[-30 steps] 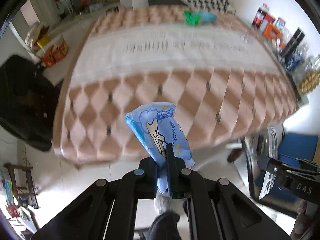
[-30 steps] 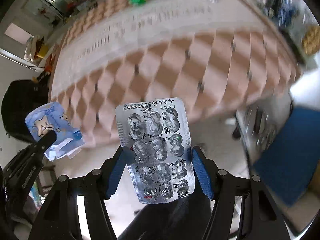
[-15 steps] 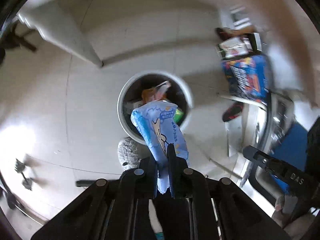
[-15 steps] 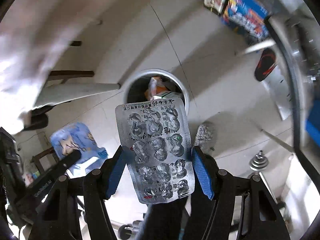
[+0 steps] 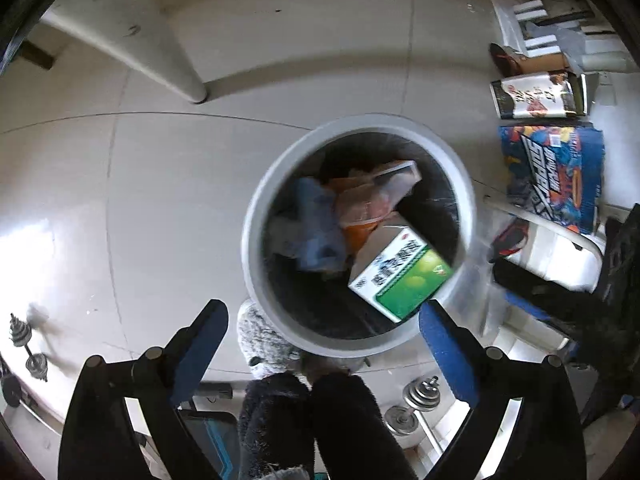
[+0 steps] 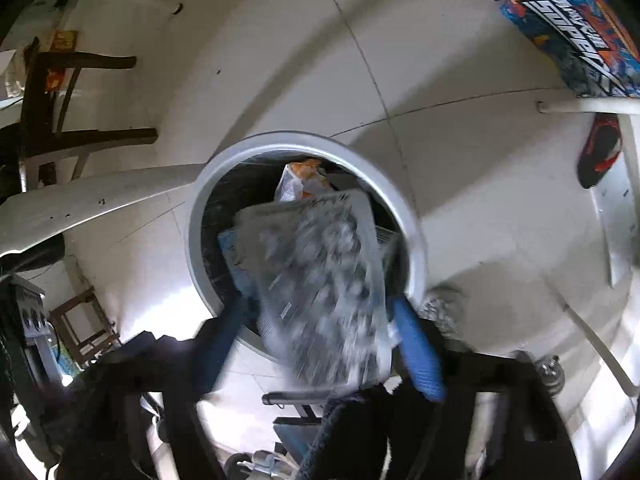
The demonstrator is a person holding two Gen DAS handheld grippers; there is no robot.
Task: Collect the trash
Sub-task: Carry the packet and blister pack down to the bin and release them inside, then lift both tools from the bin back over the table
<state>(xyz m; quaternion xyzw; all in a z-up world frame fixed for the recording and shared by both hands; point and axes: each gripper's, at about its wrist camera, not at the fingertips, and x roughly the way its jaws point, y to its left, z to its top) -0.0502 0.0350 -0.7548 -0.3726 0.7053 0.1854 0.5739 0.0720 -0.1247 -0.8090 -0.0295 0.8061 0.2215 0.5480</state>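
Observation:
A round white-rimmed trash bin (image 5: pixel 256 216) stands on the tiled floor, below both grippers. It holds a blue wrapper (image 5: pixel 316 228), an orange bag (image 5: pixel 360 208) and a green and white box (image 5: pixel 400 276). My left gripper (image 5: pixel 322 334) is open and empty above the bin's near rim. In the right wrist view the bin (image 6: pixel 400 200) lies ahead. A blurred silver blister pack (image 6: pixel 320 284) sits between the fingers of my right gripper (image 6: pixel 320 344), over the bin; whether the pads still touch it is unclear.
A white table leg (image 5: pixel 132 48) crosses the floor at upper left. A colourful carton (image 5: pixel 556 176) and a boxed item (image 5: pixel 536 96) stand at the right. Dumbbells (image 5: pixel 420 396) lie near my feet. A red and black slipper (image 6: pixel 600 152) lies at the right.
My left gripper has opened and the blue wrapper has dropped into the bin. Both grippers moved closer over the bin. The blister pack is now blurred and tilted between the right fingers.

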